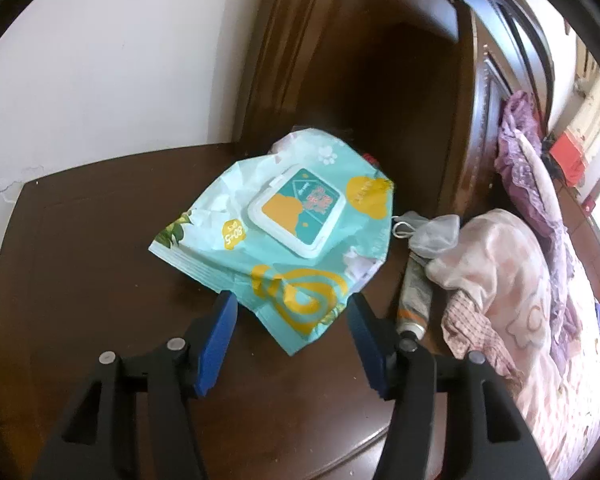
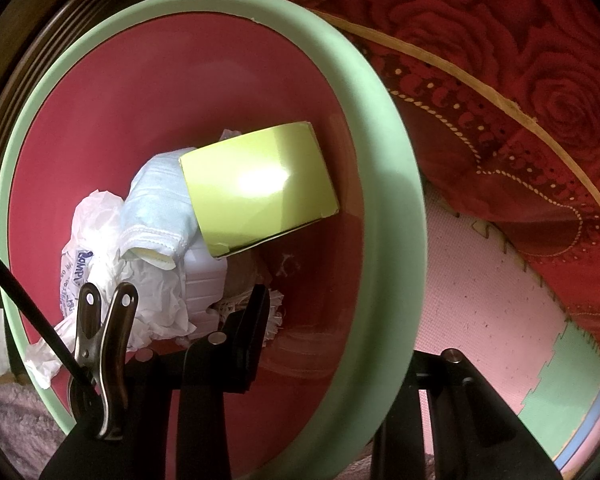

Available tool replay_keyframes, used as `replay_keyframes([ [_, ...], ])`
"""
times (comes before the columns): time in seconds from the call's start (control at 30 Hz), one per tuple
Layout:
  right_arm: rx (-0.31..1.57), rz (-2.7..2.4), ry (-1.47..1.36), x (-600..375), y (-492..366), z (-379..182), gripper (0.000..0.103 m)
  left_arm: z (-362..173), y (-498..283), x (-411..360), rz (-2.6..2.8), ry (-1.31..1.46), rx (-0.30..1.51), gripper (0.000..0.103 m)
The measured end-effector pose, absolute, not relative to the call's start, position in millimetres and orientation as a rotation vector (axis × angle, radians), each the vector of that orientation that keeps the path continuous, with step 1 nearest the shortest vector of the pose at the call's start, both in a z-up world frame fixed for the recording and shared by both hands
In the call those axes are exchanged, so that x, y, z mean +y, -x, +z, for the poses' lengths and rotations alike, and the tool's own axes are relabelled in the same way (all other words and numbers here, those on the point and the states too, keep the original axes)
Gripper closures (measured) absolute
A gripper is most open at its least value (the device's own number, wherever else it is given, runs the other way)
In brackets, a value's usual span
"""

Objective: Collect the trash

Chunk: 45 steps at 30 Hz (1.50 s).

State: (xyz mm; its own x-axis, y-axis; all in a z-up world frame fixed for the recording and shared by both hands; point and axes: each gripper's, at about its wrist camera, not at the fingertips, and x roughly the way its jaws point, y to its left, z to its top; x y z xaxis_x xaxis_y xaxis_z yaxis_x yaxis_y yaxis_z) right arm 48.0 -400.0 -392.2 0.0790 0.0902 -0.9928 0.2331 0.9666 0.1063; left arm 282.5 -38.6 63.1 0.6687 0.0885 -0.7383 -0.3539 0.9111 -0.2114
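While the left gripper (image 1: 290, 300) hangs with its blue pads spread to either side of the pack's near corner, the scene sorts as follows:

Pack: a crumpled teal wet-wipe pack (image 1: 276, 232) lies flat on the nightstand (image 1: 80, 264), its white flip lid (image 1: 298, 216) facing up, its far end toward the headboard (image 1: 380, 80).

Left gripper: jaws apart, nothing held; the pack's near corner sits between the pads, contact not evident.

Right gripper: one finger (image 2: 252, 320) inside the bin (image 2: 380, 200), the other outside past the green rim; whether they pinch the rim cannot be told.

Bin: pink inside, already holding a yellow-green box (image 2: 260, 188), white plastic wrap (image 2: 96, 236) and a pale blue cloth (image 2: 156, 208).

Handling: the pack looks nearly empty, so likely light, limp and slick; the film should crumple under the pads.

Hold: the flattened near corner or side seam seems the best bite; the stiff lid is too wide and could slip.

Beside the pack: a tube (image 1: 416, 296) and a small clear bag (image 1: 432, 232) lie just right of it, near the pink blanket (image 1: 512, 280).

Surface: dark polished wood, smooth.

Room: a bedroom; white wall (image 1: 100, 60) left of the headboard, bed to its right, a red rose-pattern cover (image 2: 500, 40) behind the bin.
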Motion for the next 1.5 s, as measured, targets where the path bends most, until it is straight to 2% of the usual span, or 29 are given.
replay_keyframes([
  [0.23, 1.491, -0.108, -0.271, -402, -49, -391, 0.071, 47, -291, -30, 0.255, 0.465, 0.874, 0.039],
  [0.67, 1.491, -0.107, -0.271, -406, -49, -389, 0.07, 47, -305, -16, 0.295, 0.63, 0.822, 0.037],
  [1.5, 1.49, -0.105, -0.274, -410, -49, -387, 0.071, 31, -325, 31, 0.315, 0.661, 0.699, 0.037],
])
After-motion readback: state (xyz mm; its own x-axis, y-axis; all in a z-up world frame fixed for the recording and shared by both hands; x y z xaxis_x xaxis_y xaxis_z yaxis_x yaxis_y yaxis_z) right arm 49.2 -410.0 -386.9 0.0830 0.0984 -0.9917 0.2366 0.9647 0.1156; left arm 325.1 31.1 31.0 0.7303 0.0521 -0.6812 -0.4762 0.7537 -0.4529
